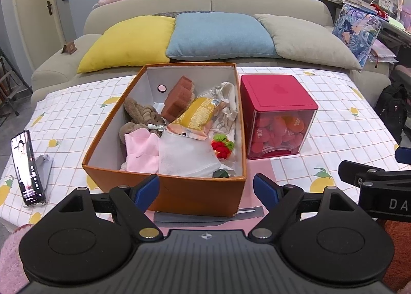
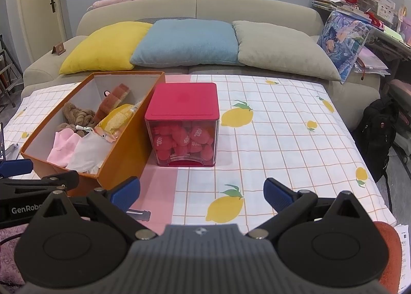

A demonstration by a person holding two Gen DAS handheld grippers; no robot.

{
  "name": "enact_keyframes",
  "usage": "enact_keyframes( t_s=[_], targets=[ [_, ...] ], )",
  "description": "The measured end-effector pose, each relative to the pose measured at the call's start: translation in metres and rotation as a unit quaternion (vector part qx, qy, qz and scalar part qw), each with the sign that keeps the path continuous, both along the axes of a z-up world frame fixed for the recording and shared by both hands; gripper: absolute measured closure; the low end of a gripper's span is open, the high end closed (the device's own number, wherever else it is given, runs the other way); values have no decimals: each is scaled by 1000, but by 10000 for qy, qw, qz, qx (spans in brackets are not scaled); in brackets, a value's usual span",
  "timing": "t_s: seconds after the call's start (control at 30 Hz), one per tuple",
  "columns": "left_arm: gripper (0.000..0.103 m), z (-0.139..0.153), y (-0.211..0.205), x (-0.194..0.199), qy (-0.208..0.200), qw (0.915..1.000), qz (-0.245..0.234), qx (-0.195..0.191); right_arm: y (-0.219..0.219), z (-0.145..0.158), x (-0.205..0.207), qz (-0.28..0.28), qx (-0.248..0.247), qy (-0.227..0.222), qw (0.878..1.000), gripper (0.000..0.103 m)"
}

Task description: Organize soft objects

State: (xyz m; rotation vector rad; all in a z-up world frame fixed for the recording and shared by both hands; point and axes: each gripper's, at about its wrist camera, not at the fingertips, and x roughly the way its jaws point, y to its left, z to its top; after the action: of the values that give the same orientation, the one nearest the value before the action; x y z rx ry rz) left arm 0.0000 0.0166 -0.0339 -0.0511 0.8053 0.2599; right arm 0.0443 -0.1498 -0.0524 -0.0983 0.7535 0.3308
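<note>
The left gripper (image 1: 205, 188) hovers with its blue pads spread wide and nothing between them, low at the near edge of the table, with the orange box (image 1: 200, 197) straight ahead at 12 o'clock. The right gripper (image 2: 201, 195) is likewise spread and empty, over bare lemon-print tablecloth (image 2: 282, 145), with the box off at its 10 o'clock.

The soft things lie inside the box: a brown knotted plush (image 1: 140, 112) at the far left, a pink cloth (image 1: 141, 151) near the front wall, a white cloth (image 1: 187, 155) beside it, a brown sponge (image 1: 178, 98) leaning toward the back, a yellow packet (image 1: 196, 119) across the middle, and a small red and green crocheted piece (image 1: 222, 145) by the right wall. A small dark object at the front right corner is too hidden to name. Just beside the box at 2 o'clock stands a red-lidded clear bin (image 1: 278, 116) full of red pieces.

This heap fits either a box waiting to be sorted or one just filled, so no single move follows from it. Whatever is handled, it would go best with a pinch taken on a raised fold instead of flat fabric, a straight lift clear of the box walls, and the other gripper steadying the box so it does not slide on the cloth.
</note>
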Motion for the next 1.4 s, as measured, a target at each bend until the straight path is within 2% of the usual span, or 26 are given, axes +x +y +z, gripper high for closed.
enact_keyframes(
  t_s=[0.47,1.4],
  targets=[
    [15,2,-1,-1,-147,9993,-321,-134,0,1,0,-15,30,1,10000,3],
    [16,1,1,-1,-155,9990,-387,-142,0,0,0,-15,36,27,10000,3]
  ],
)
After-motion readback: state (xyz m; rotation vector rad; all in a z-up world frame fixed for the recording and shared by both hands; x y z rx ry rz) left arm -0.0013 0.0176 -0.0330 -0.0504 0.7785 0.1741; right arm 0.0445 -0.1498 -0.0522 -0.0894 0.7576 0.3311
